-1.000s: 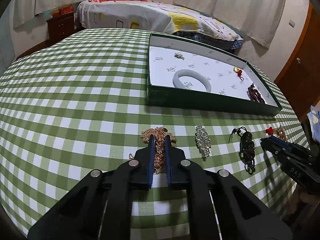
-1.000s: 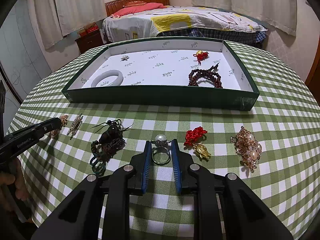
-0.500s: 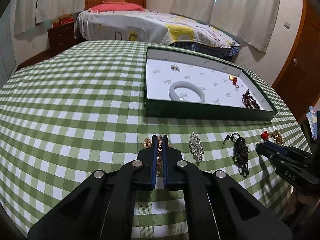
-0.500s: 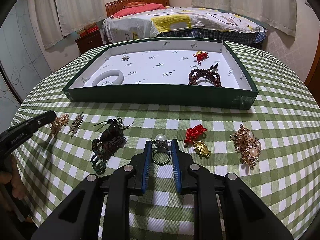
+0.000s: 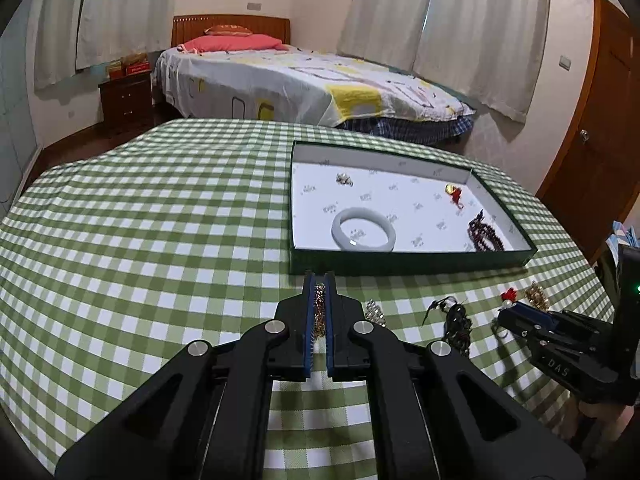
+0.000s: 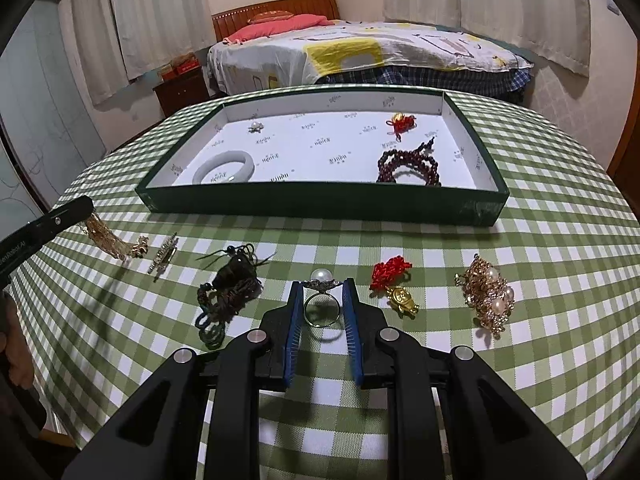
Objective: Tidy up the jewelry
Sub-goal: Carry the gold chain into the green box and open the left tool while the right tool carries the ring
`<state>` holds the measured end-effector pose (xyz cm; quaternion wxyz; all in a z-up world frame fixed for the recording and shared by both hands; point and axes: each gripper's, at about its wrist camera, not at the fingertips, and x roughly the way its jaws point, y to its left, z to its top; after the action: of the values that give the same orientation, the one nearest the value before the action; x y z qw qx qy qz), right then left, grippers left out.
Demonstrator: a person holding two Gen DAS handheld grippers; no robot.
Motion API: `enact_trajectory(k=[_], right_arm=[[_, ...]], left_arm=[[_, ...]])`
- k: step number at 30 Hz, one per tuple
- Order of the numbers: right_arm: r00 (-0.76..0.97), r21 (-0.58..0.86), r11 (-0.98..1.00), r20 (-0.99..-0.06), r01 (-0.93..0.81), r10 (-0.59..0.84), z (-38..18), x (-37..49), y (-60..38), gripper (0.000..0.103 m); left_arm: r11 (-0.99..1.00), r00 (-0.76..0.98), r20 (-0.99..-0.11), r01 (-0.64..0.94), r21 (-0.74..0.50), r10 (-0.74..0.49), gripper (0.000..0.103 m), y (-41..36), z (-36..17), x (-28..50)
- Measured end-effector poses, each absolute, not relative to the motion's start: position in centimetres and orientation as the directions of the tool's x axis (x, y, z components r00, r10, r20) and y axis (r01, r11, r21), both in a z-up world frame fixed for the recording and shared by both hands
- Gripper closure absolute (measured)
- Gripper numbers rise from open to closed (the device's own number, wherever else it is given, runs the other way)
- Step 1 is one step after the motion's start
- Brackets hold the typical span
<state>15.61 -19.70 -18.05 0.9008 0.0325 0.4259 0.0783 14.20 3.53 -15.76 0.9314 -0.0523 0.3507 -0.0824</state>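
**Inspector:** Bedroom setting: a bed and curtains stand behind a desk [image 5: 160,220] covered in green-and-white checked cloth. Report the left tongs.

**Assistant:** The left tongs [image 5: 319,280] are pressed together on a gold chain [image 5: 319,308]. In the right wrist view the chain [image 6: 108,240] hangs slack from their tip, its lower end touching or just clear of the cloth; I cannot tell which.

**Inspector:** Where does it have to go?

**Assistant:** By my reading, into the green box [image 5: 400,266], which lies ahead of the left tongs and slightly to their right. The near wall stands between the tongs and the white printed lining, and the box's long axis runs across their line. The left hand is the nearer one to that near left corner.

**Inspector:** Contents of the box?

**Assistant:** A smooth pale bangle [image 5: 363,228] just behind the near wall, a dark red bead bracelet [image 5: 486,236] to the far right, a red knot charm [image 5: 454,194] and a small silvery piece [image 5: 344,178] at the back.

**Inspector:** And the right tongs?

**Assistant:** The right tongs [image 6: 323,292] pinch a metal ring topped with a pearl [image 6: 322,300], the band flat between the blue ribbed pads, low over the cloth. The box [image 6: 320,204] lies straight ahead of them.

**Inspector:** What is left out?

**Assistant:** Left of the right tongs: a dark braided cord bracelet [image 6: 228,292] and a slim rhinestone clip [image 6: 163,254]. Right of them: a red knot with a gold charm [image 6: 394,284] and a gilt pearl brooch [image 6: 486,294].

**Inspector:** Handling concern?

**Assistant:** The chain is limp; it may snag on the near wall unless it is carried over high.
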Motion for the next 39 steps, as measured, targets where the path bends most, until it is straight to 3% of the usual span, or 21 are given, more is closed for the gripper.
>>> enact_trajectory(k=[19, 39], right_arm=[[0.669, 0.129, 0.984, -0.721, -0.123, 0.178, -15.4, 15.7, -19.8, 0.082], [0.775, 0.098, 0.987, -0.611, -0.127, 0.16, -9.6, 19.9, -20.7, 0.082]], left_arm=[[0.974, 0.803, -0.554, 0.155, -0.163, -0.22, 0.099, 3.4, -11.0, 14.0], [0.955, 0.837, -0.46, 0.25, -0.162, -0.297, 0.099, 0.1, -7.5, 18.9]])
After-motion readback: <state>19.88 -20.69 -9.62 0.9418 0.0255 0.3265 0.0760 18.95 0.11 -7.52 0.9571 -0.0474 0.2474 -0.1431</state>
